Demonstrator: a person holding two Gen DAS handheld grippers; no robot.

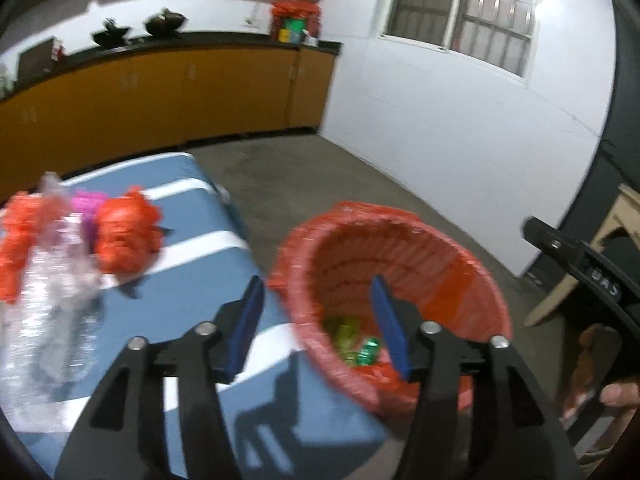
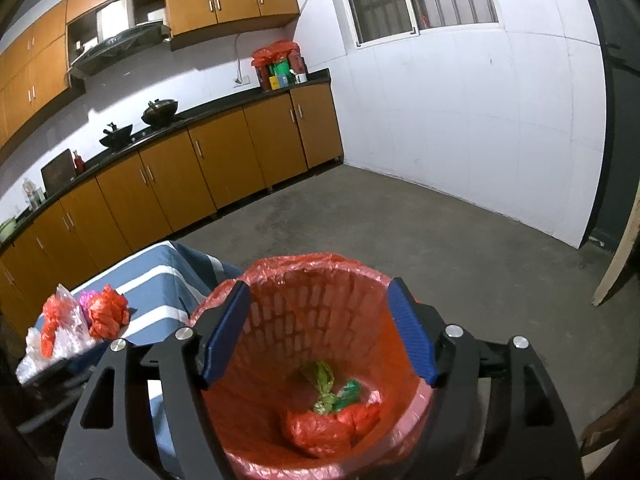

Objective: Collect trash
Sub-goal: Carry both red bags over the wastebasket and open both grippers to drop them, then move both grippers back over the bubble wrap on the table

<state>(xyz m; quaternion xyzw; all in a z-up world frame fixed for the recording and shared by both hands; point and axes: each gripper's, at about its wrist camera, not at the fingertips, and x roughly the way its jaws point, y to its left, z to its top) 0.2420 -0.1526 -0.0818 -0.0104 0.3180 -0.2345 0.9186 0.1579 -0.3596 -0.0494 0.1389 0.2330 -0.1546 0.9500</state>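
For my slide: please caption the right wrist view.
Open right gripper above red-lined trash basket holding crumpled bags.

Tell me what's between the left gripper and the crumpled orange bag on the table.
Left wrist view: only bare blue-and-white striped tablecloth between the left gripper and the orange bag.

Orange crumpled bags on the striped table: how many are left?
2: one orange crumpled bag beside the pink wad, another among the clear plastic. More may hide underneath.

Pretty dim indoor light, hard shadows on the striped cloth [image 1: 224,240], heavy motion blur in left wrist view, fisheye-warped edges
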